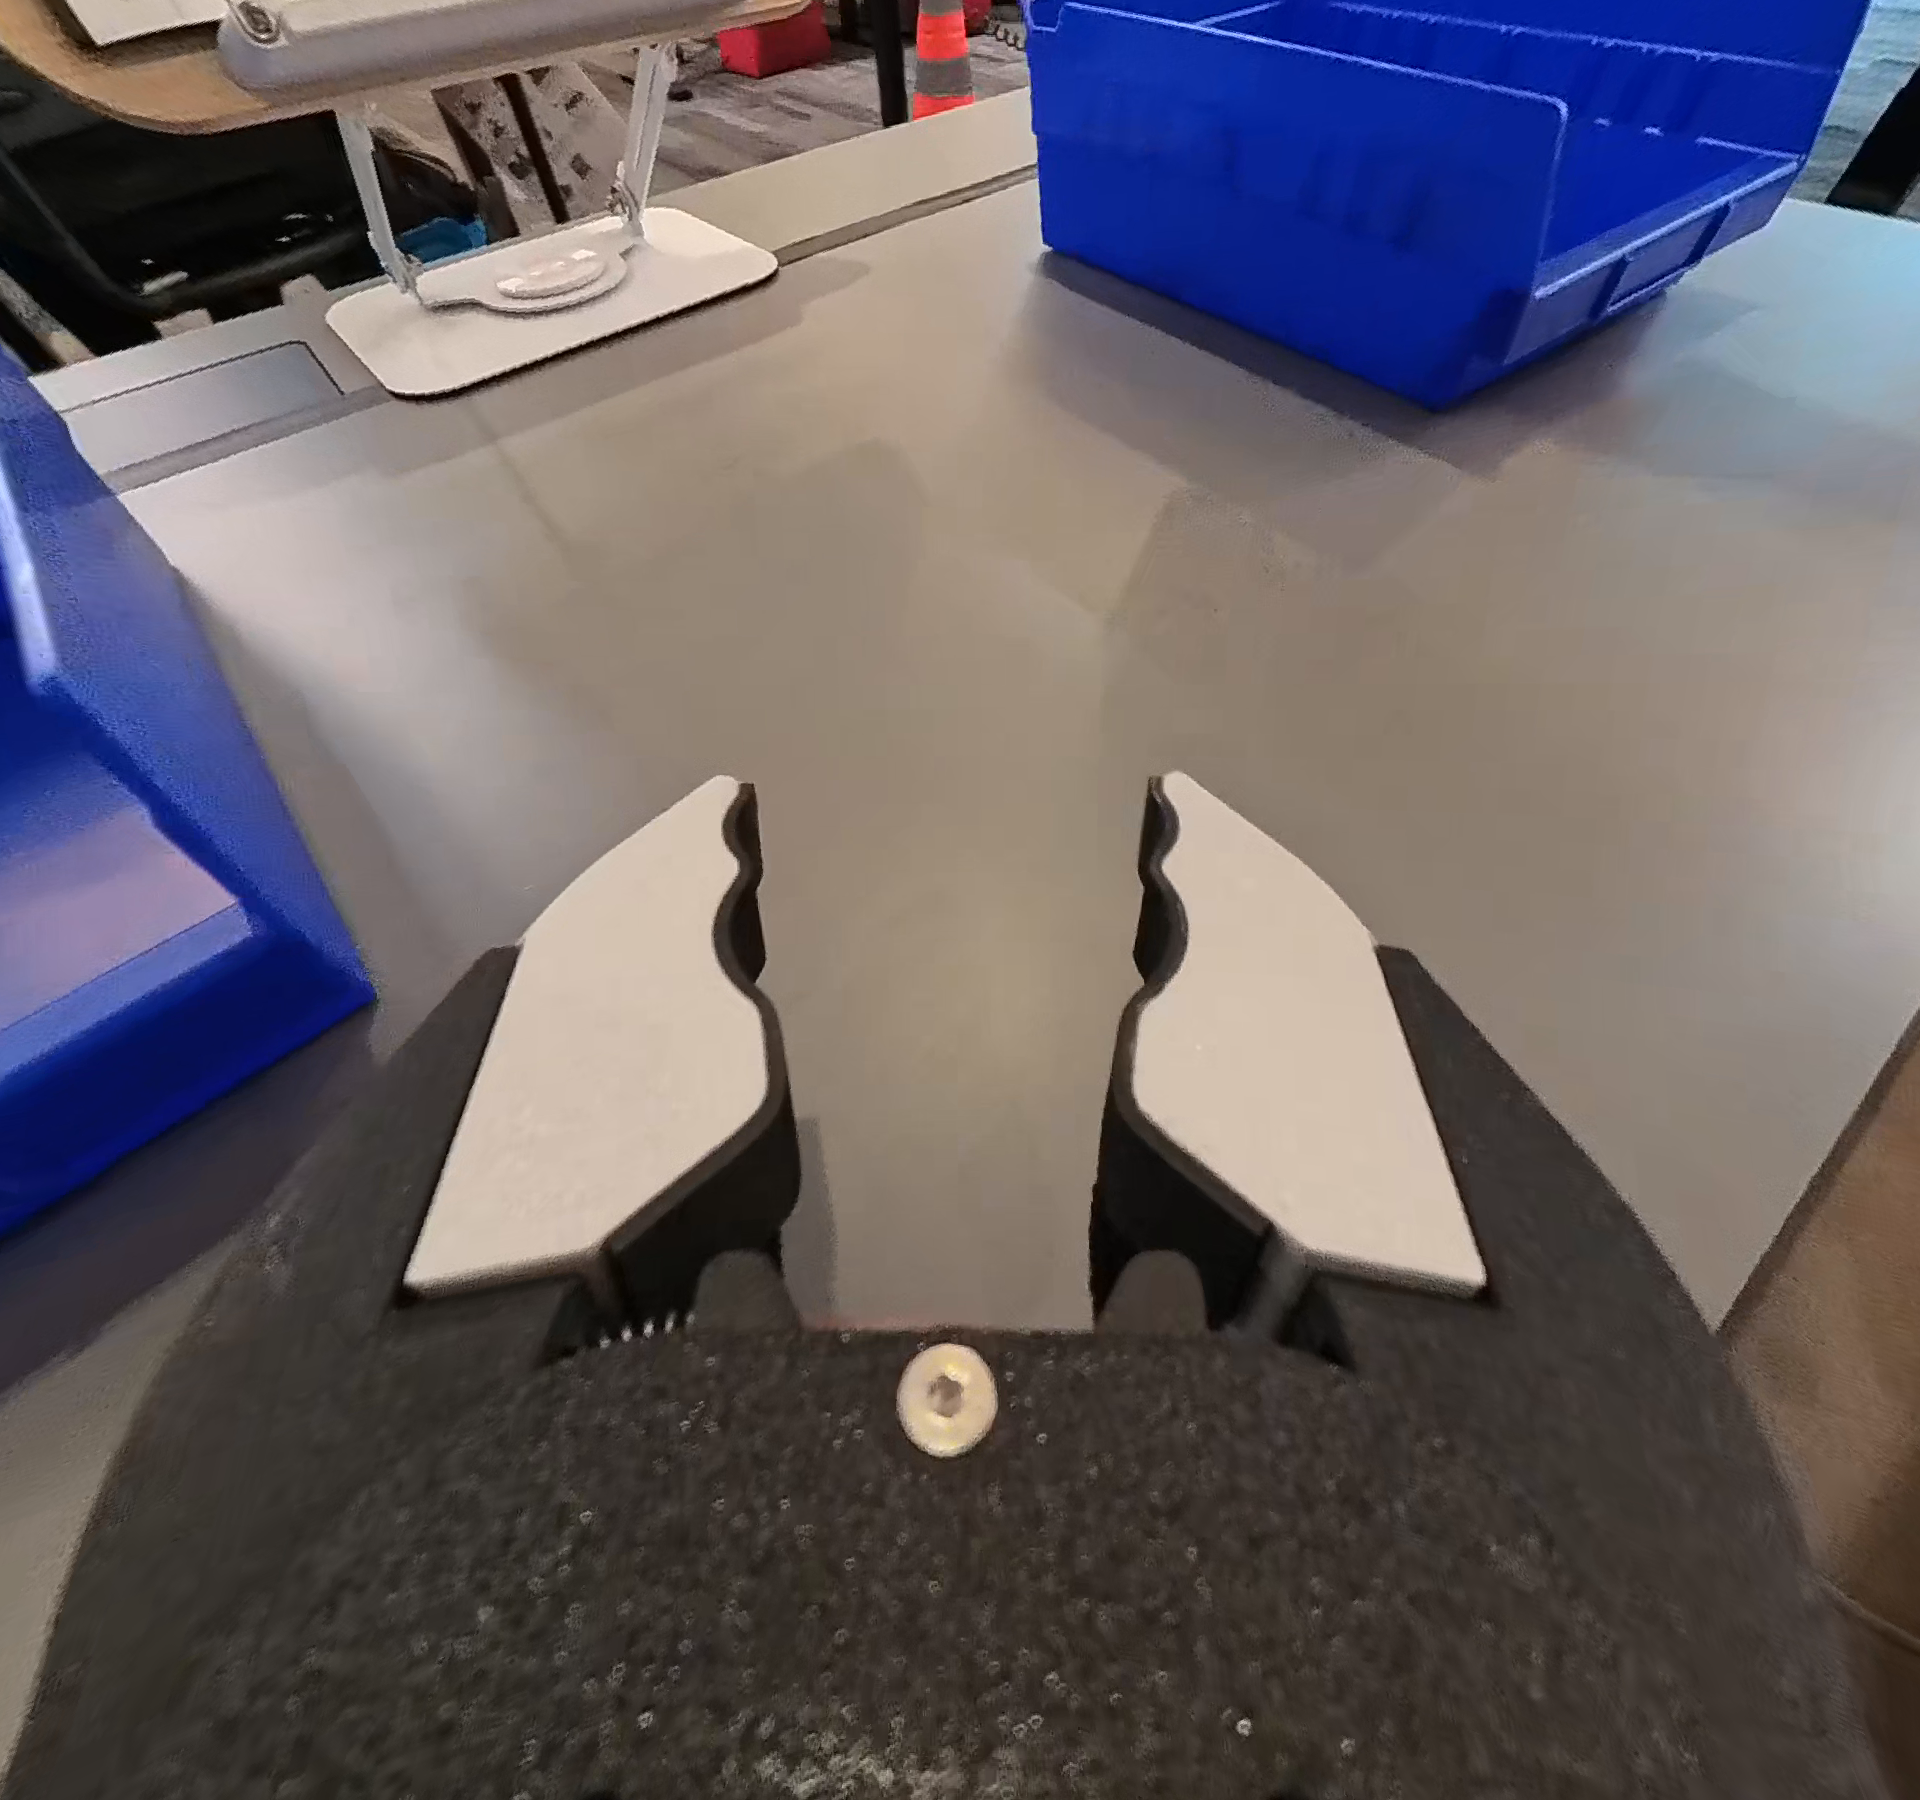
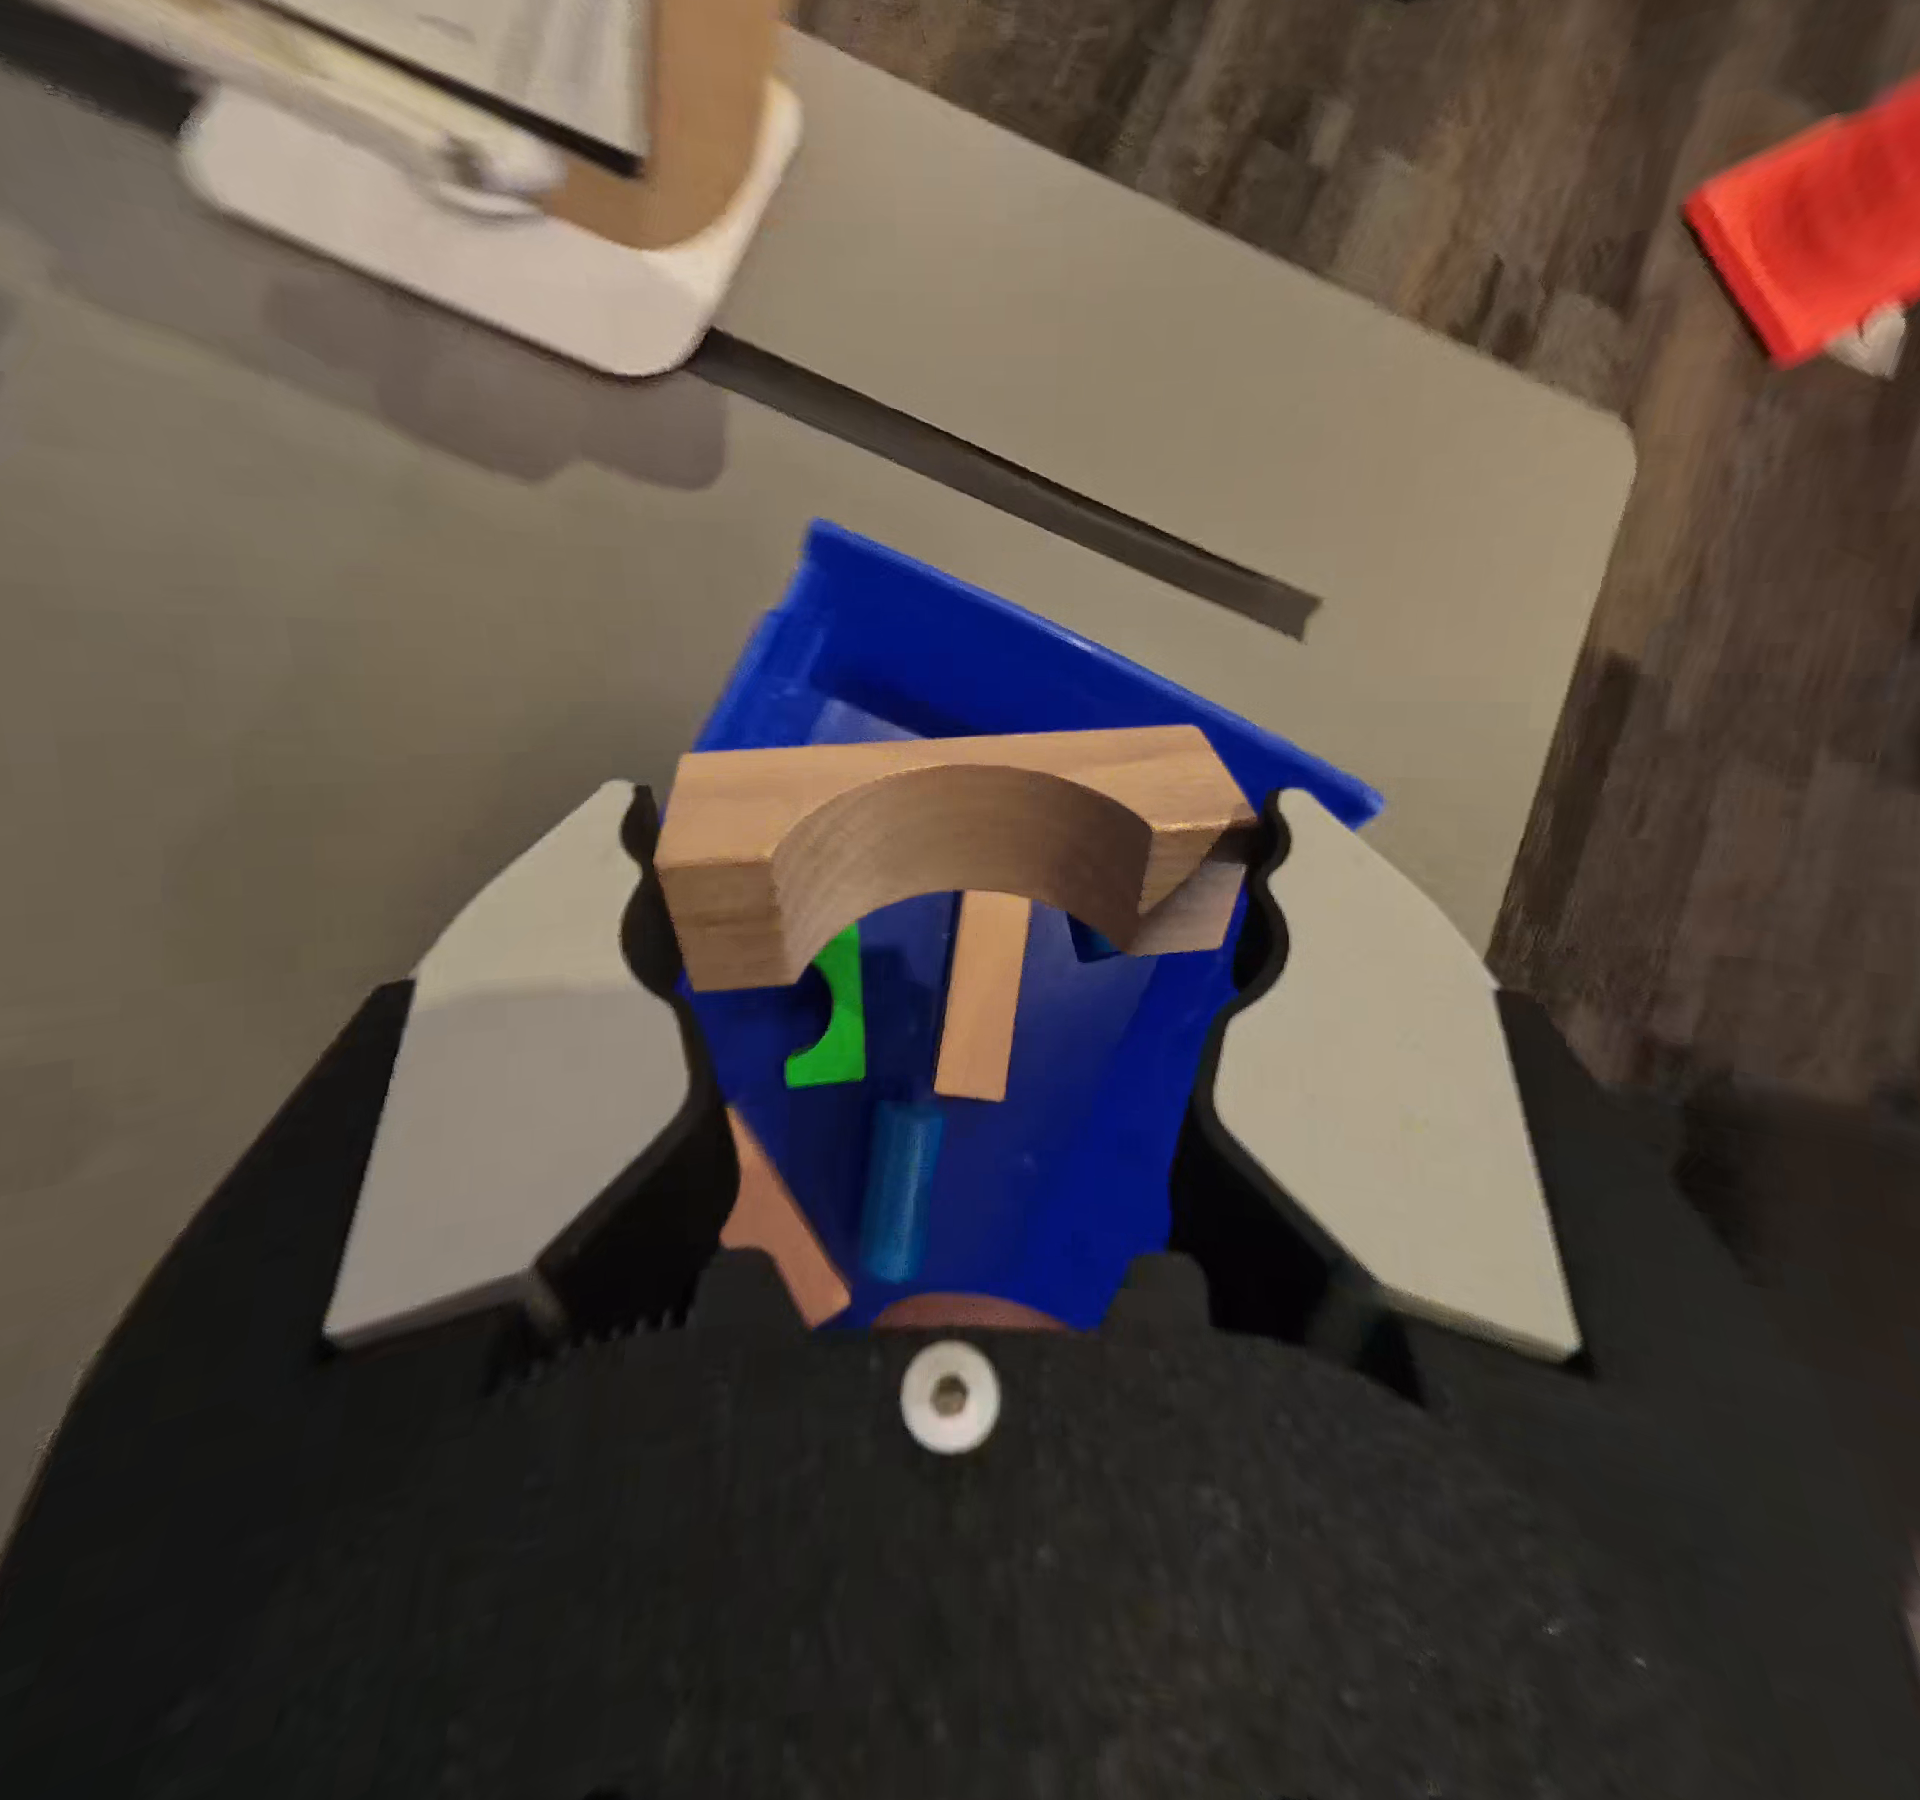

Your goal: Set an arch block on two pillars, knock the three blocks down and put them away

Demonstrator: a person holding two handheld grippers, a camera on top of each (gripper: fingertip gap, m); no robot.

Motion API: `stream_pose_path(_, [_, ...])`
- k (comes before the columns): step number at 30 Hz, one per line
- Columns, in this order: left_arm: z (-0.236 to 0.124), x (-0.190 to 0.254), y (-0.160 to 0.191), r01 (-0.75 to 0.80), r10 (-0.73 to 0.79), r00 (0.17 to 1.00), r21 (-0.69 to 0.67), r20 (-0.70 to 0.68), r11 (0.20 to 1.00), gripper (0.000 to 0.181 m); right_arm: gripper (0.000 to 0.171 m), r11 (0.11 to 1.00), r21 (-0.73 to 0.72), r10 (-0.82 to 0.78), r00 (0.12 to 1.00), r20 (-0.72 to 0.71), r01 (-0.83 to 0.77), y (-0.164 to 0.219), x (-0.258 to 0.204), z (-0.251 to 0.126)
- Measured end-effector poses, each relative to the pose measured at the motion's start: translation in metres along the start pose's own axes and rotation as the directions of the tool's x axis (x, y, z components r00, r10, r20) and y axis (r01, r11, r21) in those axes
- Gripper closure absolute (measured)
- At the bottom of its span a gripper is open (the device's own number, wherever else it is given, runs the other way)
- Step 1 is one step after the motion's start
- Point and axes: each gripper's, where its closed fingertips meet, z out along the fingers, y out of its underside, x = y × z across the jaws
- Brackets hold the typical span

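My right gripper (image 2: 951,810) is shut on a wooden arch block (image 2: 935,836) and holds it by its two ends above a blue bin (image 2: 1039,649). Inside that bin lie a plain wooden pillar block (image 2: 982,997), a green arch piece (image 2: 831,1023), a blue cylinder (image 2: 902,1194) and another wooden piece (image 2: 779,1231) at the lower left. My left gripper (image 1: 948,794) is open and empty, low over the bare grey table (image 1: 935,555). A blue bin (image 1: 1403,150) stands at the far right of the left wrist view; its inside shows nothing.
A white stand holding a printed sheet on a wooden board (image 1: 551,285) stands at the far left; it also shows blurred in the right wrist view (image 2: 468,223). A second blue bin (image 1: 125,867) sits close at the left edge. The table edge (image 1: 1818,1127) runs at the right. Orange cones (image 1: 940,5) stand on the floor beyond.
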Motion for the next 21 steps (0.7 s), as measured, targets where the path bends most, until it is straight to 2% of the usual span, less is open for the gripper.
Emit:
stream_pose_path(4, [0.003, 0.006, 0.000, -0.024, 0.024, 1.000, -0.005, -0.012, 1.000, 0.112, 0.066, 0.980, -0.087, 0.181, 0.983, -0.017, -0.181, 0.040, 0.012, 0.072])
stream_pose_path(7, [0.003, 0.008, -0.001, -0.010, 0.010, 1.000, 0.001, -0.026, 1.000, 0.111, 0.066, 0.959, -0.194, 0.210, 0.978, -0.009, -0.208, 0.067, 0.007, 0.118])
stream_pose_path(10, [0.001, 0.008, 0.000, -0.010, 0.010, 0.999, 0.006, -0.030, 1.000, 0.111, 0.066, 0.949, -0.253, 0.184, 0.982, -0.033, -0.187, 0.077, 0.010, 0.146])
stream_pose_path(13, [0.000, 0.004, 0.000, 0.000, 0.000, 1.000, 0.008, -0.024, 1.000, 0.111, 0.065, 0.945, -0.310, 0.109, 0.994, -0.005, -0.105, 0.082, 0.007, 0.163])
stream_pose_path(17, [0.000, 0.001, 0.000, 0.029, -0.029, 0.999, 0.008, -0.027, 1.000, 0.111, 0.064, 0.939, -0.337, 0.095, 0.994, 0.053, -0.072, 0.092, -0.008, 0.178])
stream_pose_path(21, [-0.002, -0.002, -0.001, 0.033, -0.033, 0.999, 0.014, -0.014, 0.999, 0.111, 0.065, 0.970, -0.235, 0.064, 0.998, 0.025, -0.057, 0.079, -0.003, 0.167])
